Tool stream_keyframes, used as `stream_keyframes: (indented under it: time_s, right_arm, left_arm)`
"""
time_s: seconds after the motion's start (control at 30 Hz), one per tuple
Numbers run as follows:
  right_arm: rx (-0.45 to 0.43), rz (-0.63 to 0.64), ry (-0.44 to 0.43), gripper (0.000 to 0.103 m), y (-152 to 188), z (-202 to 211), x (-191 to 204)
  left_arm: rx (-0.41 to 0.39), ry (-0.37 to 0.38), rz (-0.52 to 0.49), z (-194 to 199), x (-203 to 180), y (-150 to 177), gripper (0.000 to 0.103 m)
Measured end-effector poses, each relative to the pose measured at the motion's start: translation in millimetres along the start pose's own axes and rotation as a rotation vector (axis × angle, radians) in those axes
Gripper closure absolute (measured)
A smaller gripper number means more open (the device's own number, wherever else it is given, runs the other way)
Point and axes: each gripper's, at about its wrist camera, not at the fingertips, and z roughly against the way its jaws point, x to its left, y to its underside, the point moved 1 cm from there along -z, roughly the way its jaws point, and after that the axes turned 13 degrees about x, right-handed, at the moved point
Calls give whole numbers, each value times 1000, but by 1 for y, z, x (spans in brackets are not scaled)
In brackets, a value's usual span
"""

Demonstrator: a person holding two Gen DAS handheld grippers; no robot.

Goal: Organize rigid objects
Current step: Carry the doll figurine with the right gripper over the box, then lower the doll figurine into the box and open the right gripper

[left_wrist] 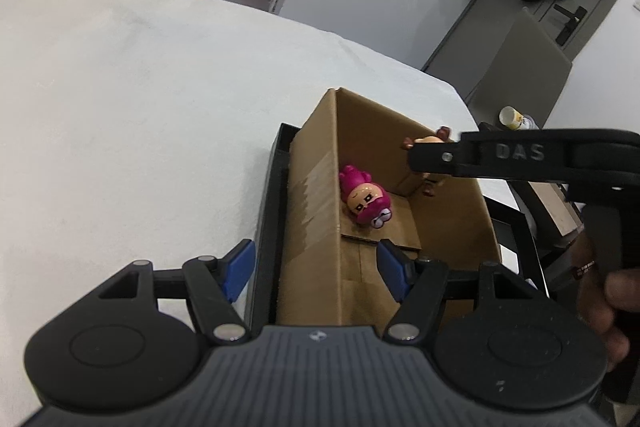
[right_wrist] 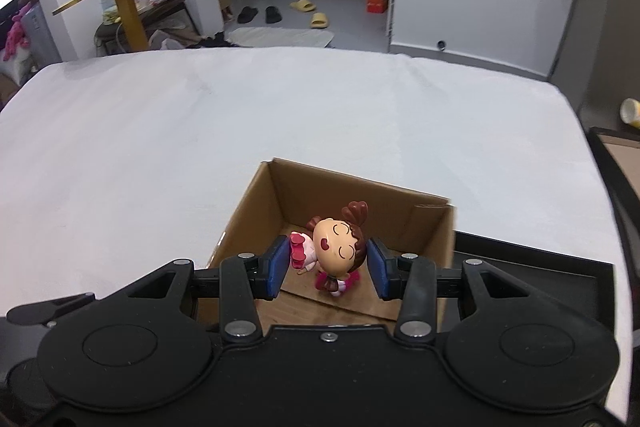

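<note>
An open cardboard box [left_wrist: 320, 155] [right_wrist: 256, 211] sits in a black tray [left_wrist: 276, 155] [right_wrist: 520, 259] on a white table. A magenta toy figure [left_wrist: 366, 201] lies on its back on the box floor. My right gripper [right_wrist: 329, 269] [left_wrist: 428, 157] is shut on a doll [right_wrist: 336, 247] [left_wrist: 430, 139] with a large head, brown pigtails and a pink dress, and holds it above the inside of the box. My left gripper [left_wrist: 316, 269] is open and straddles the box's left wall. One blue pad is outside the tray and the other is inside the box.
White cloth covers the table [right_wrist: 280, 115] far beyond the box. A yellow cup [left_wrist: 514, 117] [right_wrist: 630, 111] and a grey chair [left_wrist: 528, 67] stand off the right edge. A second black tray [right_wrist: 616, 163] lies at the right. A person's hand [left_wrist: 612, 307] holds the right gripper.
</note>
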Motion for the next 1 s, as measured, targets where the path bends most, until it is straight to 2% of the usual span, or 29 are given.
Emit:
stream_keyframes:
  time_s: [0.23,0.4,0.7,0.83,1.0]
  right_arm:
    - [43,-3,-44,61,-9,-19,3]
    - [61,-5,-60,61,-13,-28,5]
    - [68,-2,-69,60,-18,-38,5]
    - [57,-3,-72,59,-16,-28,3]
    - [65,-10,-50,53,-13,-13,-6]
  left_arm:
    - [20,40,-1,-4,2,-1,38]
    - [16,99,4,-3,2,-1,38]
    - [0,97,5,-4,-1,2,39]
    - [3,99,5,-5,-2,2,39]
    - [3,97,6,-4,-2,1,39]
